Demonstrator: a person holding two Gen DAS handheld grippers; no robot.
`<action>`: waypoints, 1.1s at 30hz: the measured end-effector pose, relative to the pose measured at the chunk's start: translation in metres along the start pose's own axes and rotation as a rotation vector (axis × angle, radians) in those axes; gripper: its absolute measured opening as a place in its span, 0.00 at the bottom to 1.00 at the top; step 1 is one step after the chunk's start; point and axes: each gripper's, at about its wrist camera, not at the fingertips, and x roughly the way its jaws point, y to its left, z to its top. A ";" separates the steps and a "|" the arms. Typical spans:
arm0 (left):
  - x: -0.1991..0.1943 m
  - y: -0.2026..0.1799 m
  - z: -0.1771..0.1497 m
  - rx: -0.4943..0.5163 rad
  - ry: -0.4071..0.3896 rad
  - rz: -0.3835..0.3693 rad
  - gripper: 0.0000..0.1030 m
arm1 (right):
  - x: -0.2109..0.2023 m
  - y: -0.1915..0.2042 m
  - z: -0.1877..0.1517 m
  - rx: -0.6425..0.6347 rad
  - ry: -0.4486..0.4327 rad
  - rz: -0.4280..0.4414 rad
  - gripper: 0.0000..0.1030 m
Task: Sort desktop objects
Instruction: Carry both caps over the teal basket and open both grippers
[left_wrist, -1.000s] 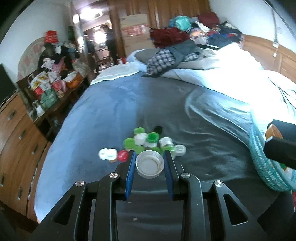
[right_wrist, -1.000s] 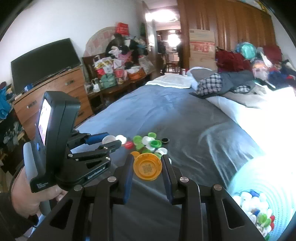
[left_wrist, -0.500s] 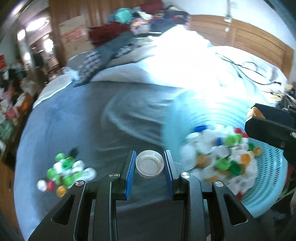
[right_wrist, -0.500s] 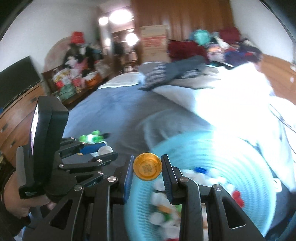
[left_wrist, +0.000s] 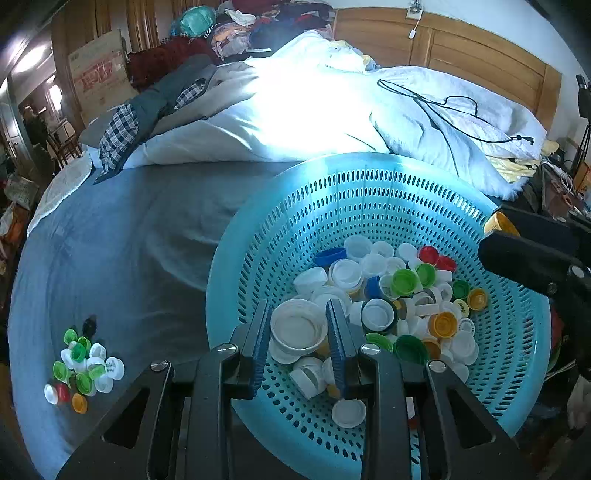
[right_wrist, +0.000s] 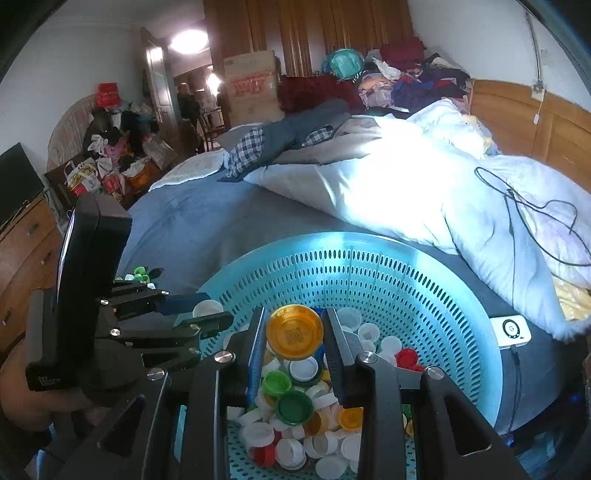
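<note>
i'm now hovering both grippers over the teal basket (left_wrist: 369, 192) instead of the far-left cap pile (left_wrist: 83, 363), my left gripper (left_wrist: 298, 332) clamping a white cap (left_wrist: 298, 326) and my right gripper (right_wrist: 294, 334) clamping an orange cap (right_wrist: 294, 331), both looking ready to drop.

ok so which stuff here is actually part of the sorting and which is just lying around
Part of the job:
- white cap in the left hand-held gripper
- orange cap in the right hand-held gripper
- turquoise basket of sorted caps
- loose cap pile on the blue bedspread

Just lying about:
- white duvet
- black cable
- plaid clothing
- cardboard box
</note>
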 end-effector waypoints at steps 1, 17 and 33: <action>0.000 0.001 0.000 -0.002 0.003 0.000 0.24 | 0.001 0.000 0.001 -0.001 0.000 0.003 0.32; 0.008 0.000 0.000 -0.009 0.009 -0.007 0.24 | 0.006 0.008 -0.001 -0.007 0.008 0.016 0.32; 0.000 0.009 0.001 -0.023 -0.022 -0.003 0.32 | 0.004 0.009 0.001 -0.009 -0.006 -0.004 0.49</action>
